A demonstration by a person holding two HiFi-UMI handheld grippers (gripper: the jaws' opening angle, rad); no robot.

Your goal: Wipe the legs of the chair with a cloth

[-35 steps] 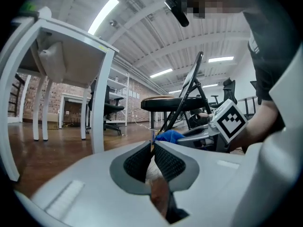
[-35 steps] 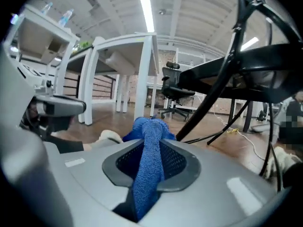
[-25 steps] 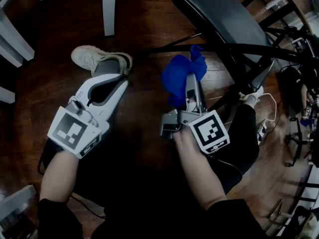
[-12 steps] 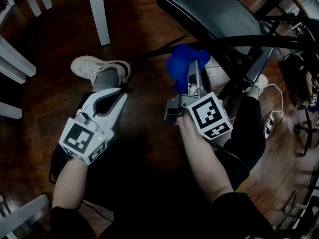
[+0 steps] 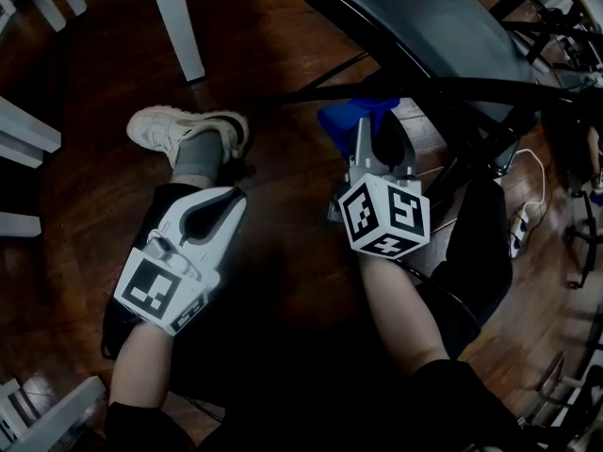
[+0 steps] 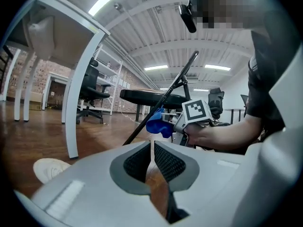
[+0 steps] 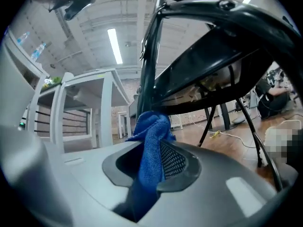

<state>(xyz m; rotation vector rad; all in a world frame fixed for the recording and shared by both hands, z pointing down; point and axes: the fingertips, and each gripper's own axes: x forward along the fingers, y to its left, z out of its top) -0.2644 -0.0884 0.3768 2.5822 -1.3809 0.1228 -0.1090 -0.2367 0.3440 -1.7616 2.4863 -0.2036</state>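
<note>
The right gripper (image 5: pixel 365 132) clamps a blue microfibre cloth (image 7: pixel 150 150), whose bunched end sits right at the black metal chair leg (image 7: pixel 147 56). The left gripper (image 6: pixel 152 150) has its jaws together, holding nothing.

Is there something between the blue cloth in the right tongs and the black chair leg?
Nothing visible. The blue cloth, clamped in the right tongs, sits right in front of the black chair leg.

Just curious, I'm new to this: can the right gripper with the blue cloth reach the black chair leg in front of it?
Probably yes. The right gripper holds the blue cloth right before the chair leg, with nothing between them; whether they already touch is unclear.
</note>
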